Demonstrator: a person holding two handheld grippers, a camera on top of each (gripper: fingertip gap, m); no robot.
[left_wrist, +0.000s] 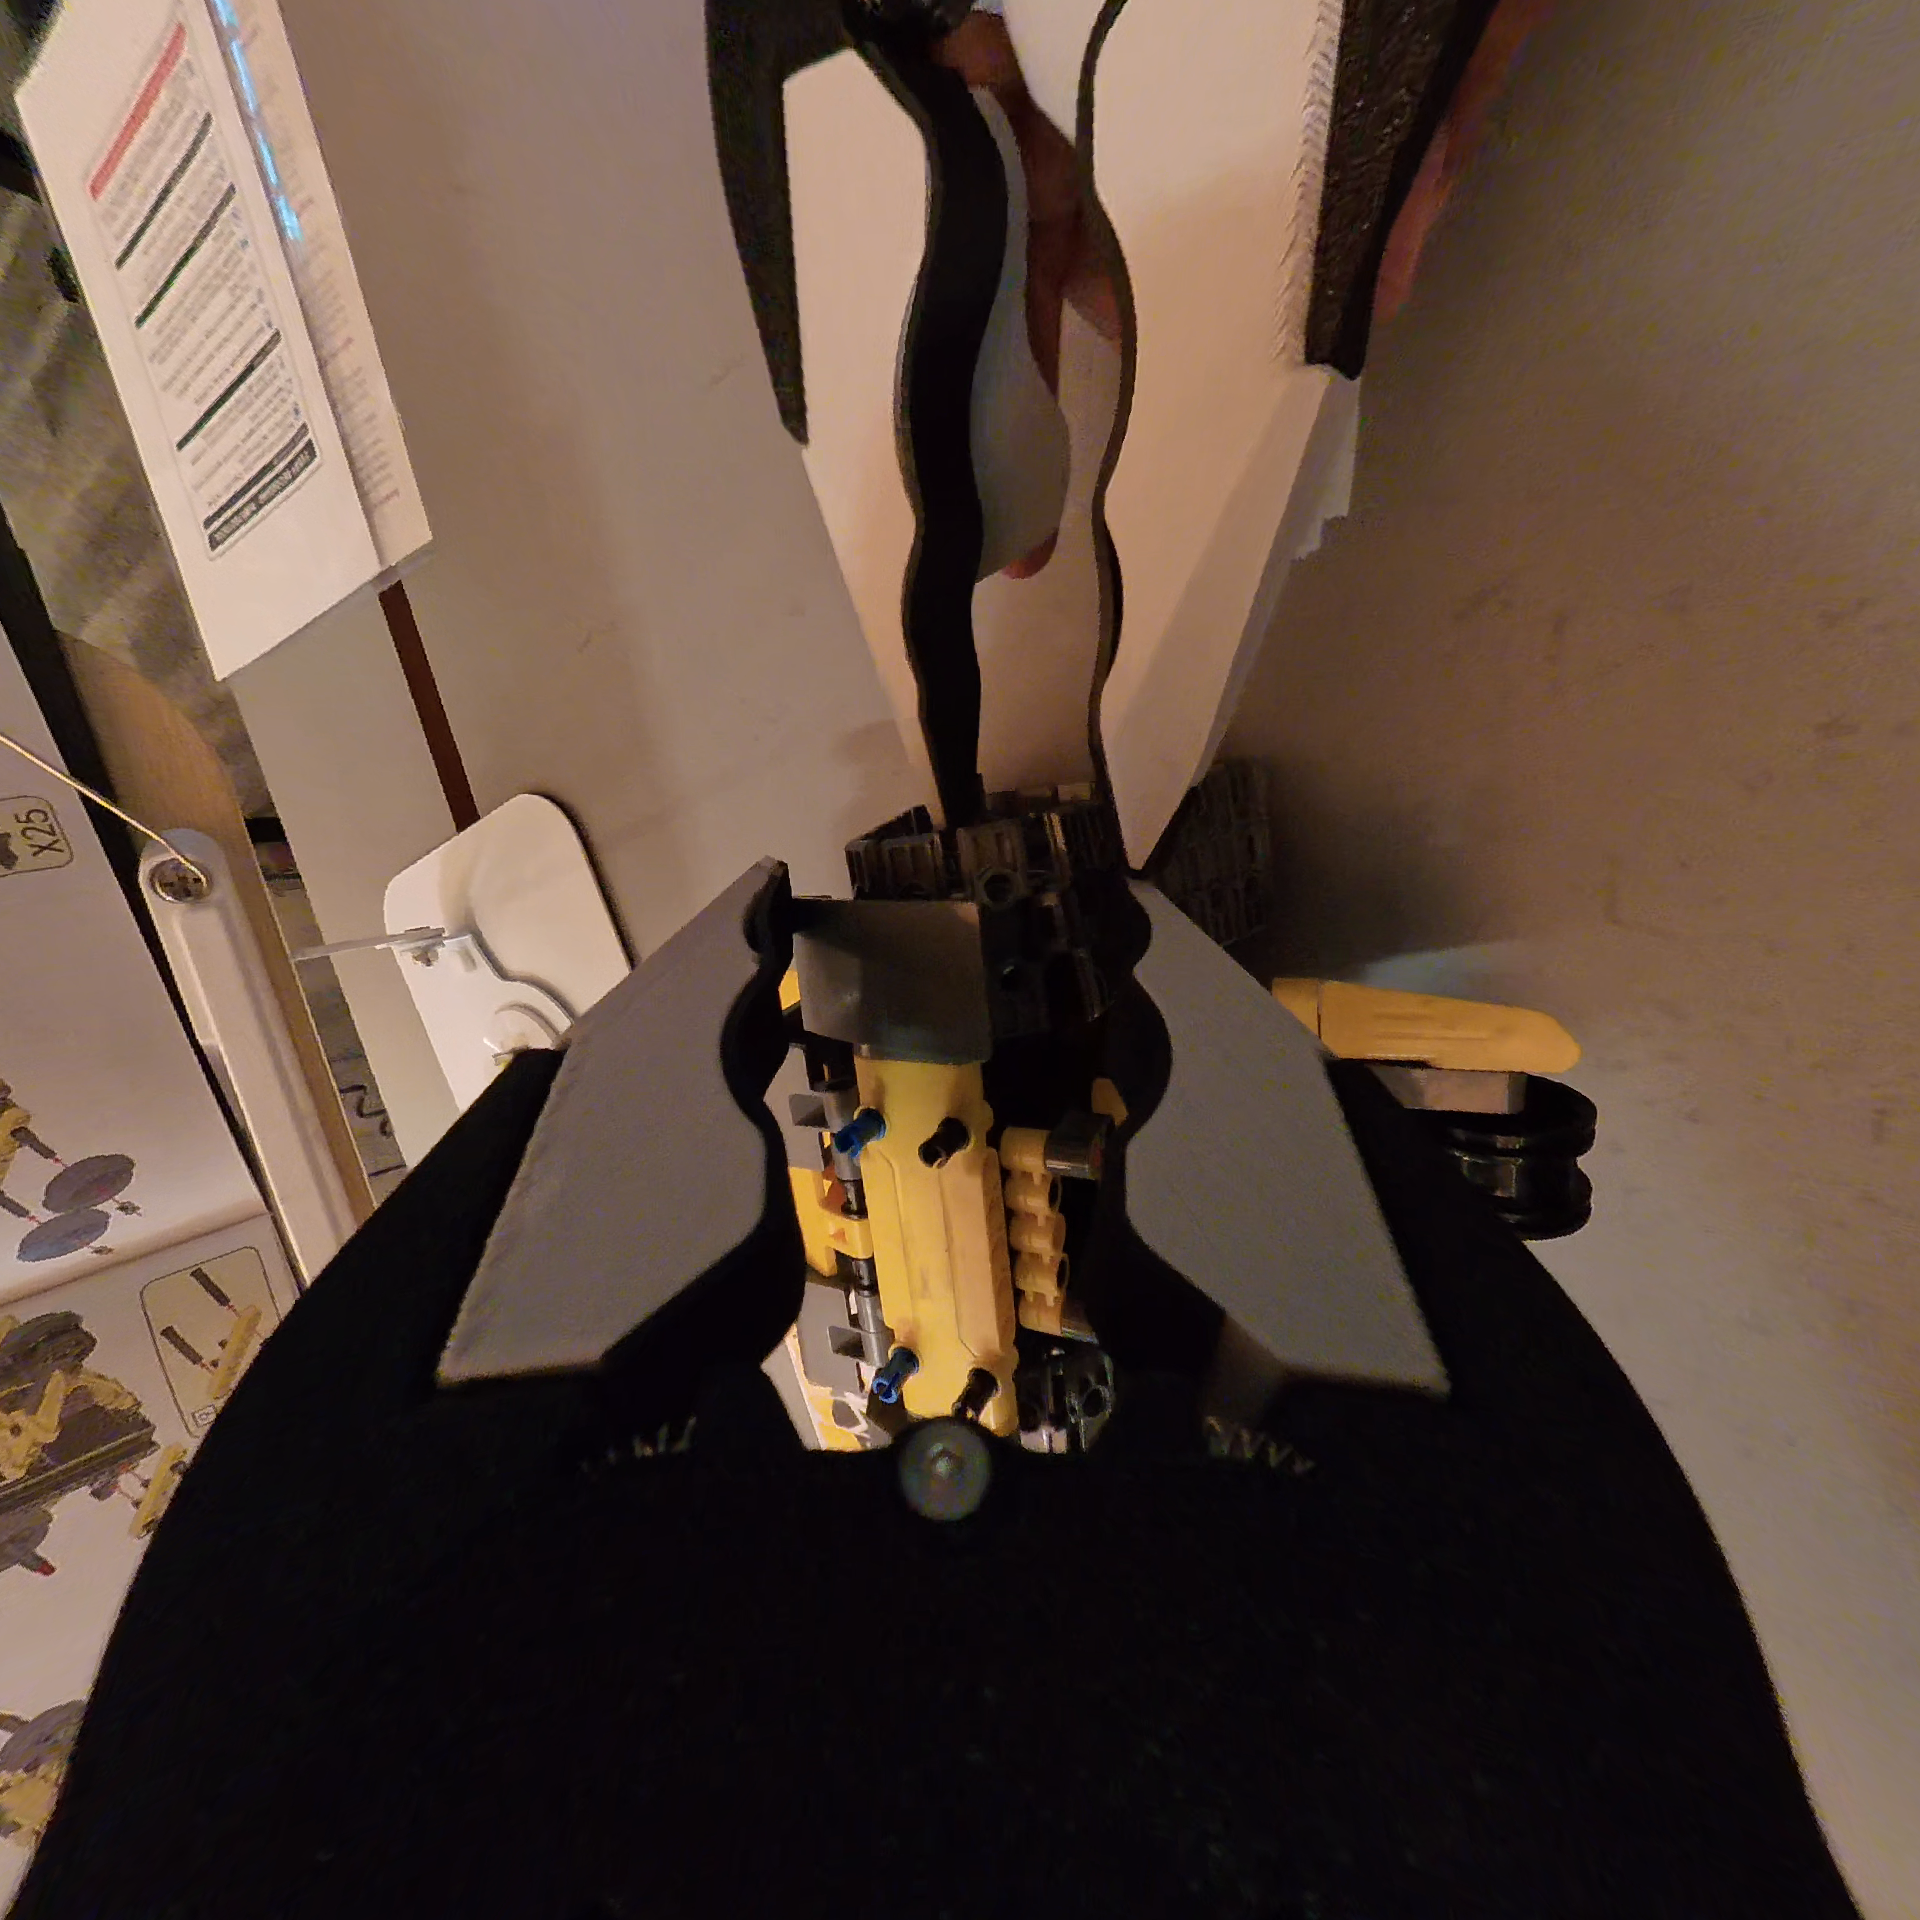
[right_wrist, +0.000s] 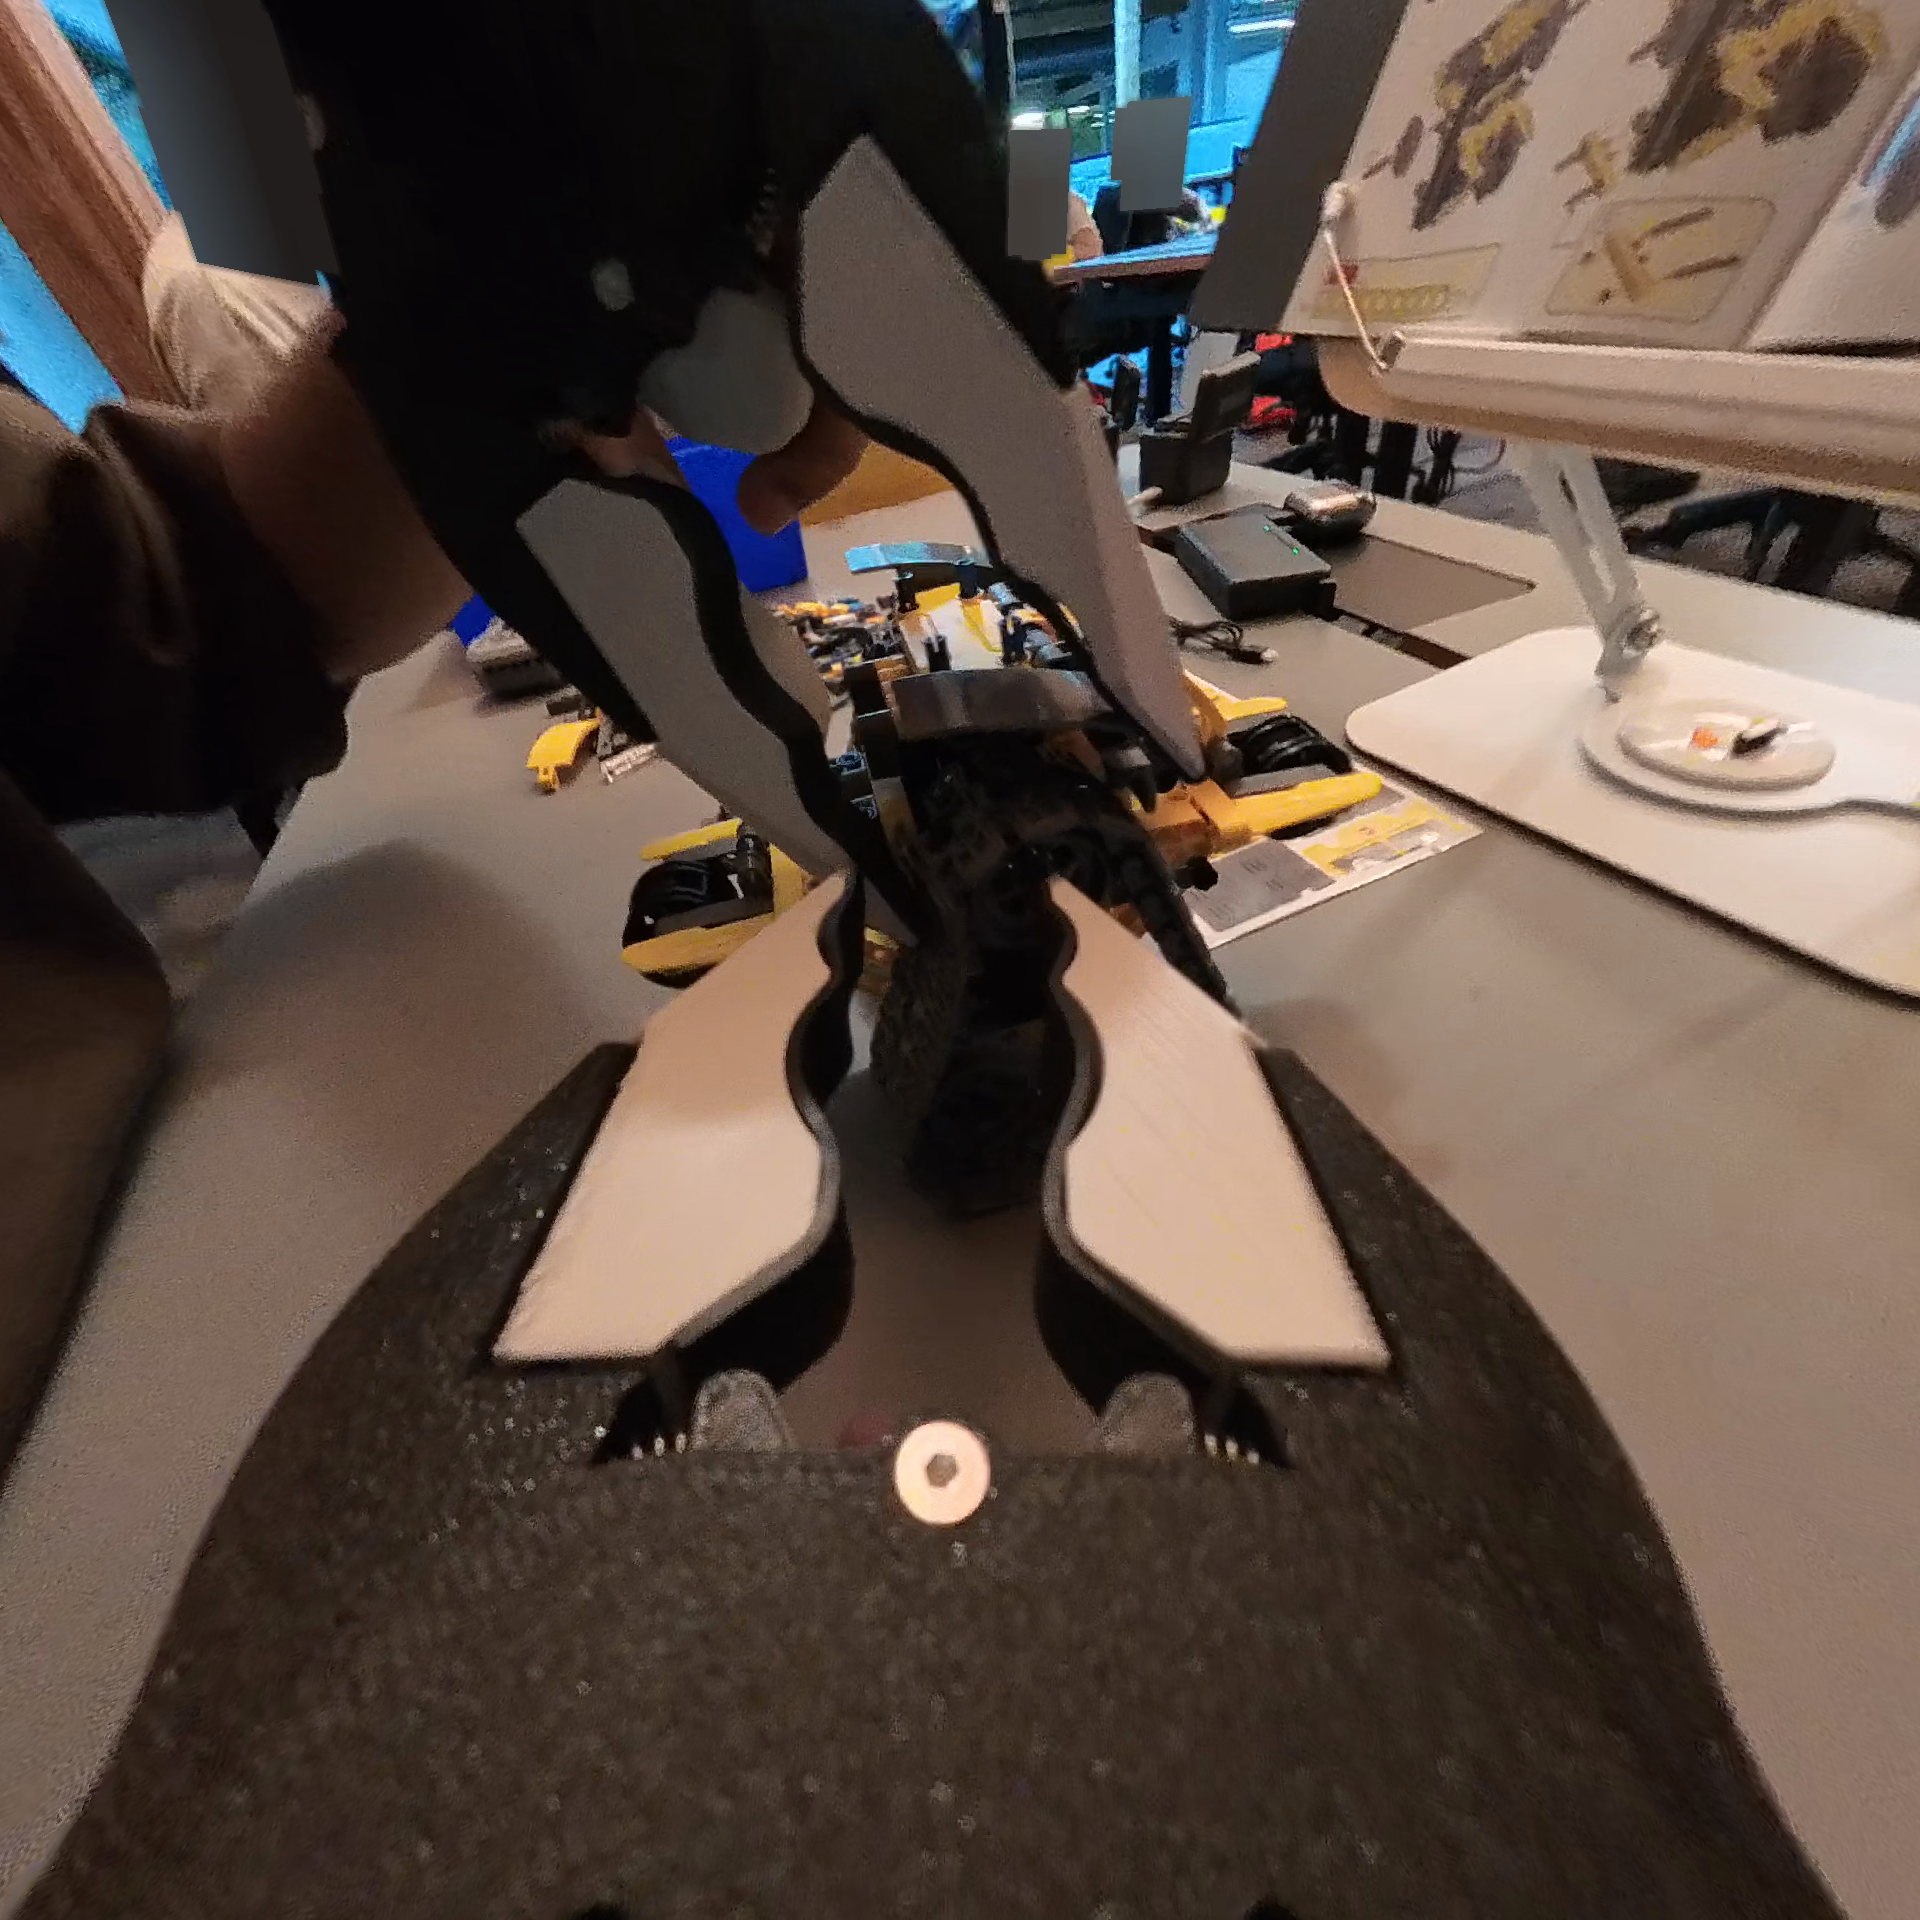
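Left gripper (left_wrist: 951, 1049) clamping yellow-and-black brick model (left_wrist: 940, 1226); right gripper (right_wrist: 951, 935) closed on its black tracked wheel (right_wrist: 971, 1049) above the counter (right_wrist: 1558, 1143). Likely light, rigid, snap-apart fragile — best held by solid frame, not protruding pins.

Left gripper (left_wrist: 951, 914): grey fingers edged in black on a matt black body.
Right gripper (right_wrist: 951, 925): pale grey fingers with black wavy edges; speckled black body.
Toy model (left_wrist: 935, 1226): yellow body, black and grey parts, small blue and black pins.
Track (right_wrist: 966, 1049): black, ribbed, at the model's 12 o'clock end.
Table (right_wrist: 1507, 1195): plain grey.
Booklet (right_wrist: 1621, 135): white pages printed with yellow and dark grey drawings.
Stand (right_wrist: 1558, 748): white.
Bin (right_wrist: 769, 540): bright blue, at 11 o'clock.
Loose wheels (left_wrist: 1527, 1164): black.
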